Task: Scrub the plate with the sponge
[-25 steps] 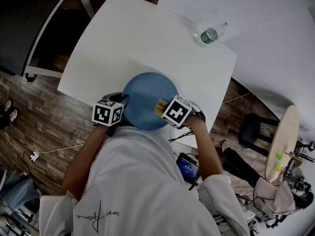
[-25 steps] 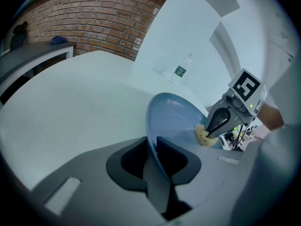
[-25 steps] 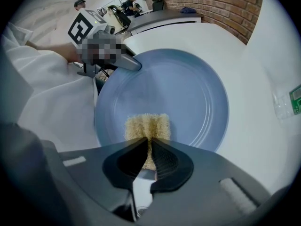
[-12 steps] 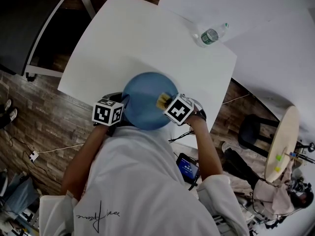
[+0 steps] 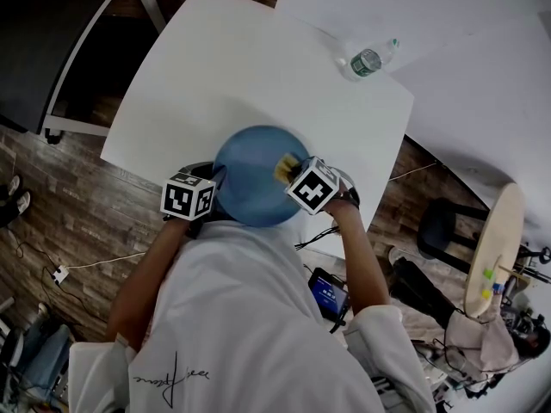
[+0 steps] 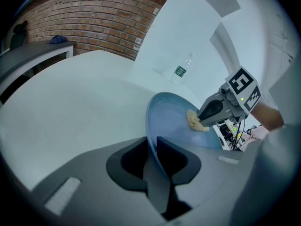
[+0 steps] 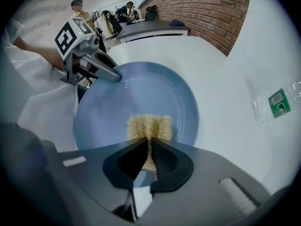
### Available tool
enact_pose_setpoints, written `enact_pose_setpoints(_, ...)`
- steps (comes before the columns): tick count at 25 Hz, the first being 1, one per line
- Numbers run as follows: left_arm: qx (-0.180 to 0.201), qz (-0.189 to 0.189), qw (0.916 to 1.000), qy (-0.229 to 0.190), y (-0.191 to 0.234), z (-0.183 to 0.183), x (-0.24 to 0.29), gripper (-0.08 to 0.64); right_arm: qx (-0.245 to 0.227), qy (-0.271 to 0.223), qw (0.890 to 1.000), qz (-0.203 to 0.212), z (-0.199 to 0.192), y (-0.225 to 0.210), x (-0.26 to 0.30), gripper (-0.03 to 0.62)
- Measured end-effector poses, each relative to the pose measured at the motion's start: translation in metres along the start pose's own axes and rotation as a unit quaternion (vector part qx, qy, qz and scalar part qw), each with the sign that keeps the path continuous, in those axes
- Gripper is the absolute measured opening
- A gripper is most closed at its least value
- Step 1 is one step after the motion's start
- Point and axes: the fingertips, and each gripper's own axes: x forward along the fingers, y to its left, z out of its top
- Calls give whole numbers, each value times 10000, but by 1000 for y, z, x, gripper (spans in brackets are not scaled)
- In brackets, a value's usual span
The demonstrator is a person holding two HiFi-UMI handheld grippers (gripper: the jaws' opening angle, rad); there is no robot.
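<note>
A round blue plate (image 5: 251, 172) is held tilted over the near edge of the white table (image 5: 224, 67). My left gripper (image 5: 215, 179) is shut on the plate's left rim (image 6: 151, 140), which runs between the jaws. My right gripper (image 5: 291, 169) is shut on a yellow sponge (image 7: 149, 126), pressed flat against the plate's (image 7: 141, 98) inner face on its right side. The left gripper view shows the sponge (image 6: 194, 121) on the plate's far part under the right gripper (image 6: 203, 118).
A clear water bottle with a green label (image 5: 370, 59) lies on the far right of the table, also seen as the bottle (image 6: 180, 69) and label (image 7: 277, 102). A round wooden stool (image 5: 491, 248) stands on the floor at the right. People sit at a desk (image 7: 150, 29) far behind.
My right gripper with the sponge has slid a little up and right across the plate. The left gripper and plate have stayed still.
</note>
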Motion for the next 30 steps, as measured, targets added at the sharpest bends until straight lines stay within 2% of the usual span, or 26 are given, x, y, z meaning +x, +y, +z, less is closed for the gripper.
enact_pose_setpoints(21, -32, 38, 10000, -19, 0, 2, 1, 75, 112, -447, 9983, -358, 23, -7, 3, 31)
enact_pose_setpoints(30, -134, 19, 9999, -18, 1, 2, 1, 72, -303, -856, 9952, -378, 41, 12, 6, 31)
